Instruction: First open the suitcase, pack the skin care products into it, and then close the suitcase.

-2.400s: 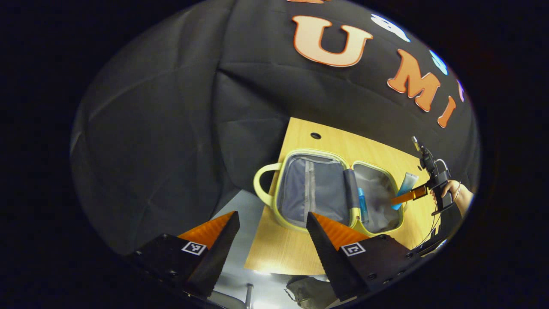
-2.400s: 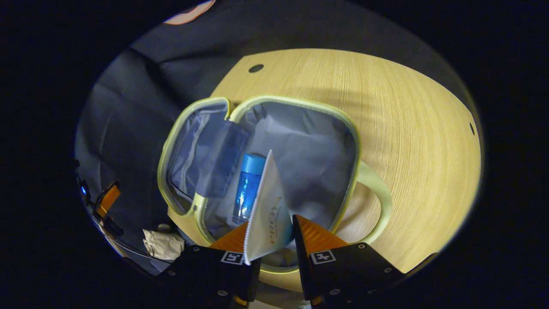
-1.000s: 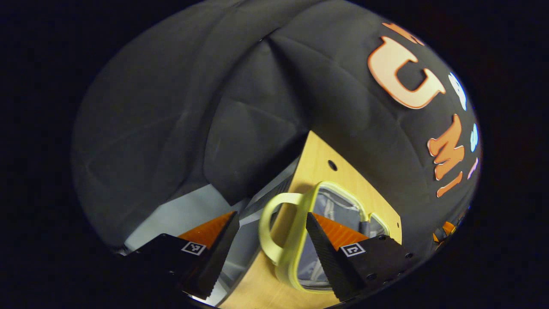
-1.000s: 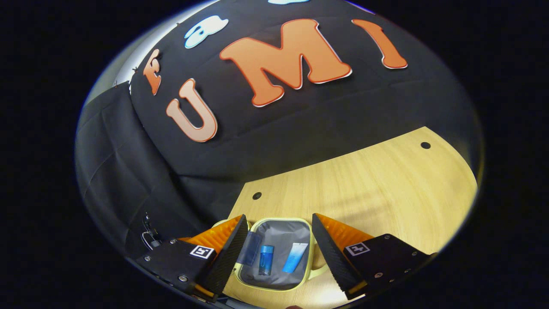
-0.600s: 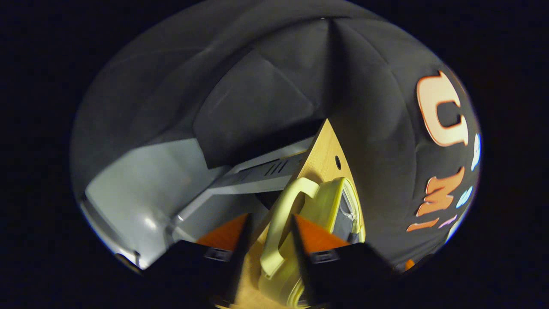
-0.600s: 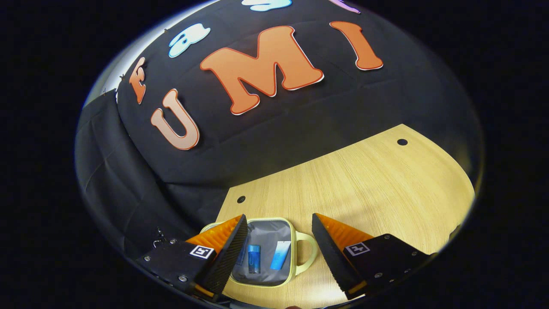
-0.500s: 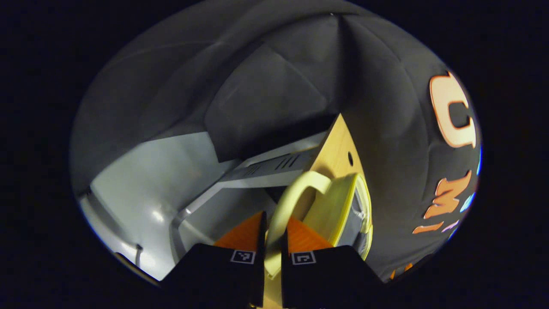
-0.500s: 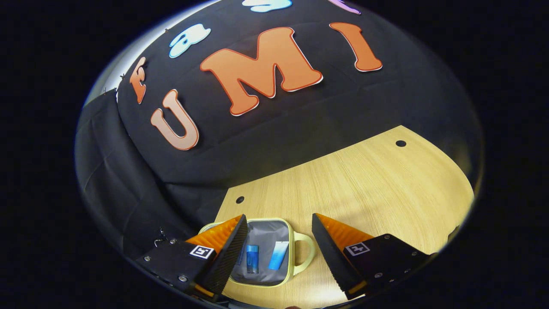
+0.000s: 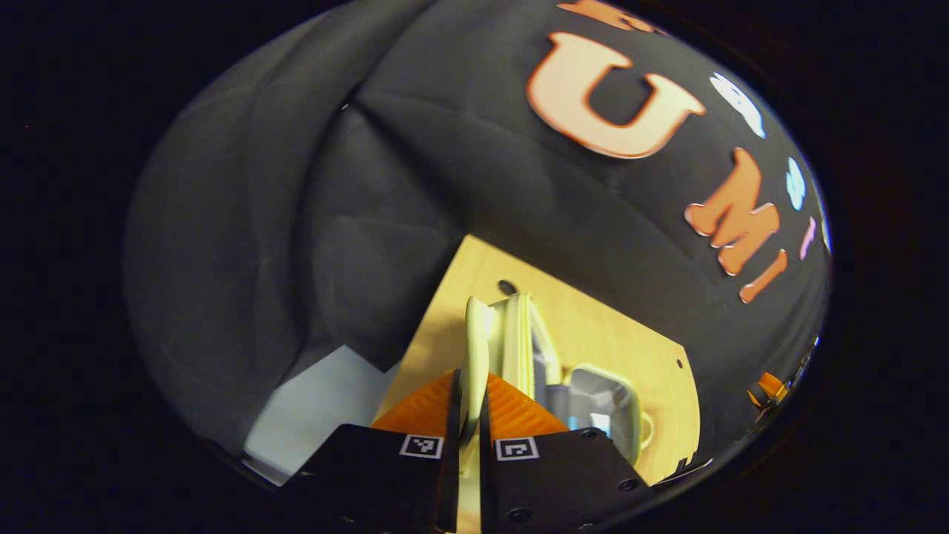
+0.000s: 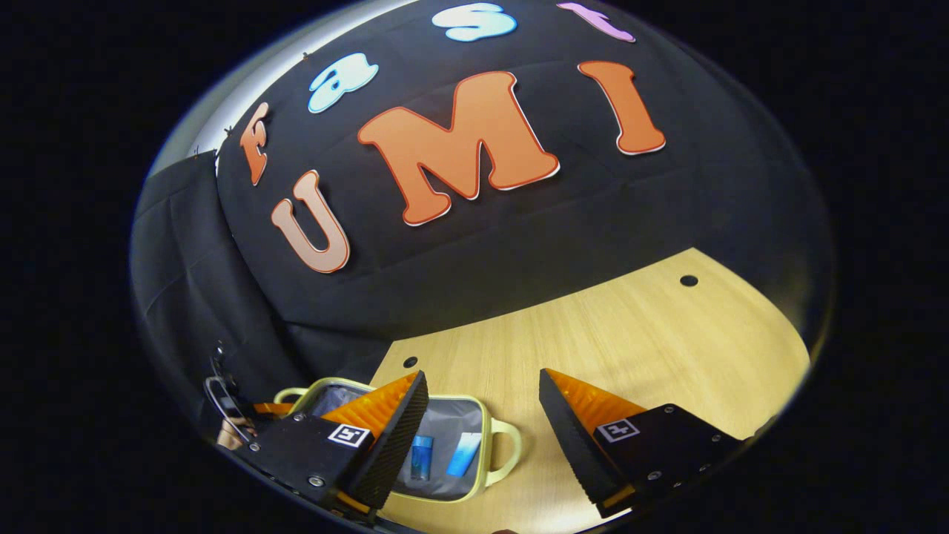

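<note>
Two ribbed orange tools — left tool [image 9: 465, 404] pinches the suitcase's [image 10: 474, 475] looped handle [image 9: 474, 348]; right tool [image 10: 482, 393] spread.

suitcase [image 10: 474, 460] near-left part hidden behind right gripper [image 10: 482, 415] finger, blue bottle [image 10: 421, 453] base covered likewise, suitcase handle [image 9: 474, 348] lower end lost between the jaws, other gripper [image 9: 764, 387] cut off at edge, state unreadable

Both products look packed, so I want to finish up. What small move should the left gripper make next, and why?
Probably swing the lid half over onto the base: the left gripper is clamped on its handle, lid raised on edge, blue bottle and tube inside, right gripper open above.
</note>
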The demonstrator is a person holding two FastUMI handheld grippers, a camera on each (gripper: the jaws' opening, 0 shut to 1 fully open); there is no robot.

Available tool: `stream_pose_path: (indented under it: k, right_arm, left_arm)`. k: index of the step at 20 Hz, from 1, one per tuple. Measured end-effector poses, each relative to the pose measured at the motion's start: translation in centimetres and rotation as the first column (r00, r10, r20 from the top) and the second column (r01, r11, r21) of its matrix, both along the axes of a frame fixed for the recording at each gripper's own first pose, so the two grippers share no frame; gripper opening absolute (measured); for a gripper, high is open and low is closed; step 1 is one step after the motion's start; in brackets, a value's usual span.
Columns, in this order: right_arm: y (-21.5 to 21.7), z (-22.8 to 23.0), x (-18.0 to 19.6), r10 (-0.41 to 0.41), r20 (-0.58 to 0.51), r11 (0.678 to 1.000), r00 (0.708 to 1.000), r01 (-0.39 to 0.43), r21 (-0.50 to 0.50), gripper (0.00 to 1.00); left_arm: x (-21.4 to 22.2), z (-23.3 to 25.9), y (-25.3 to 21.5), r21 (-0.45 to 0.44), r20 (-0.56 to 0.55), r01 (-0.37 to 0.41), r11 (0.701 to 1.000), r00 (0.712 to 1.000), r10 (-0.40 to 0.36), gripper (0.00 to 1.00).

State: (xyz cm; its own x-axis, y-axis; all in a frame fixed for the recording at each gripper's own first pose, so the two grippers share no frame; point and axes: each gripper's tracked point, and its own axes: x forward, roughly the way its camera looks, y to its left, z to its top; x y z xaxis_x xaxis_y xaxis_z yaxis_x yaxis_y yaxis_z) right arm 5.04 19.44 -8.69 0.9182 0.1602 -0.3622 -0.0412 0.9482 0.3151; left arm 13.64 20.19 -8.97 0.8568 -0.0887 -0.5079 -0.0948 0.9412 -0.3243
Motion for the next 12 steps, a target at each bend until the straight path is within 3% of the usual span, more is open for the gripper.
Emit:
stream_pose_path:
  k: [3,6,12]
  right_arm:
    - [-1.2,1.4,-0.2,0.047,0.023,0.999,0.999,-0.047,0.017,0.96]
    - [-4.2,2.0,-0.1,0.084,0.032,0.996,0.996,-0.085,0.022,0.95]
    - [-12.4,4.0,0.5,0.119,0.085,0.989,0.989,-0.111,-0.101,0.96]
  left_arm:
    - [-0.6,2.7,-6.0,0.120,0.008,0.057,0.991,0.998,-0.058,0.11]
    - [-1.2,4.0,-10.4,0.251,0.007,0.020,0.968,1.000,-0.022,0.11]
    - [-2.1,4.1,-19.2,0.425,-0.023,-0.008,0.905,1.000,0.019,0.15]
